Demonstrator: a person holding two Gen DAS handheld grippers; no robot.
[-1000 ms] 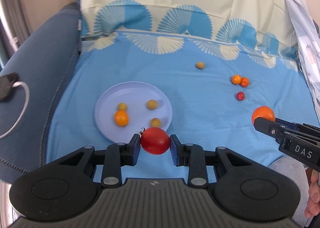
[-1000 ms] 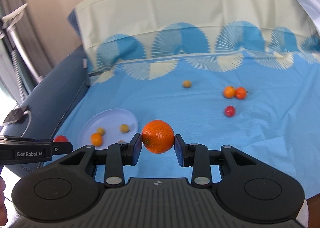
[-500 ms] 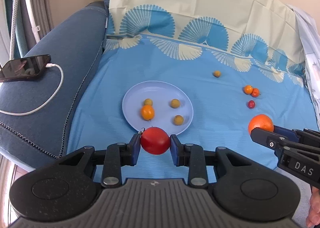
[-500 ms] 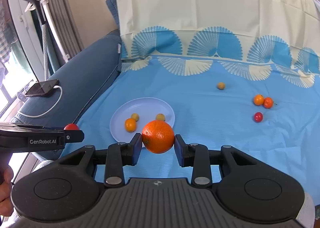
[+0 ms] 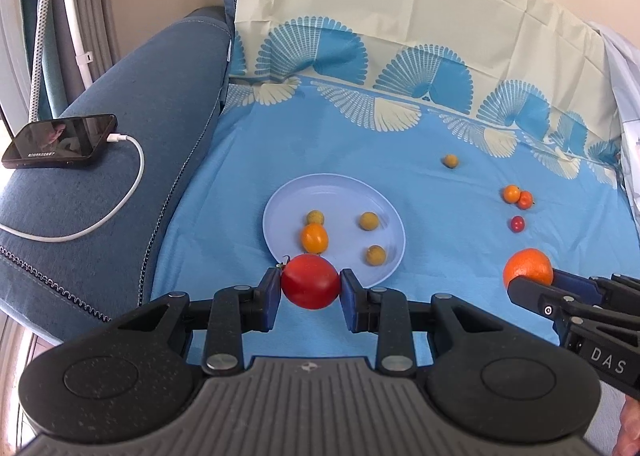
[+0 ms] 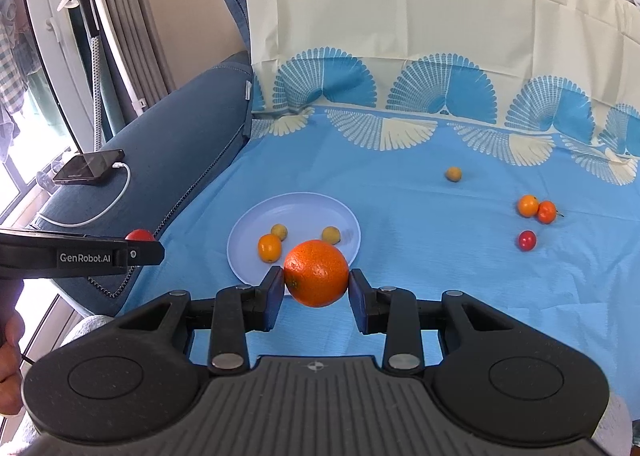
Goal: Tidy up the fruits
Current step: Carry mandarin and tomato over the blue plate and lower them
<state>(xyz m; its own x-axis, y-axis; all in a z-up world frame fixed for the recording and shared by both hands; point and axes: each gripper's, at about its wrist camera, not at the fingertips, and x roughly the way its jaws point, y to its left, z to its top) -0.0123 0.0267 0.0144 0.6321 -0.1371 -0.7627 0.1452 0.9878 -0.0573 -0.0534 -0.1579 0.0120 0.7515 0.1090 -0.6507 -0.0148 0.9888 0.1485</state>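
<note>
Left wrist view: left gripper (image 5: 311, 288) pinching a smooth red tomato (image 5: 311, 286) crosswise, stem end toward the left finger, held over the near rim of a round pale blue plate (image 5: 344, 192) carrying four small yellow and orange fruits. Right wrist view: right gripper (image 6: 316, 279) clamped on a round, dimpled orange (image 6: 316, 273) above the same plate's near edge. Readable: "GenRobot.AI" on the left tool, "DAS" on the right; blue fan-patterned cloth (image 6: 400, 184) beneath, loose small fruits farther right.
</note>
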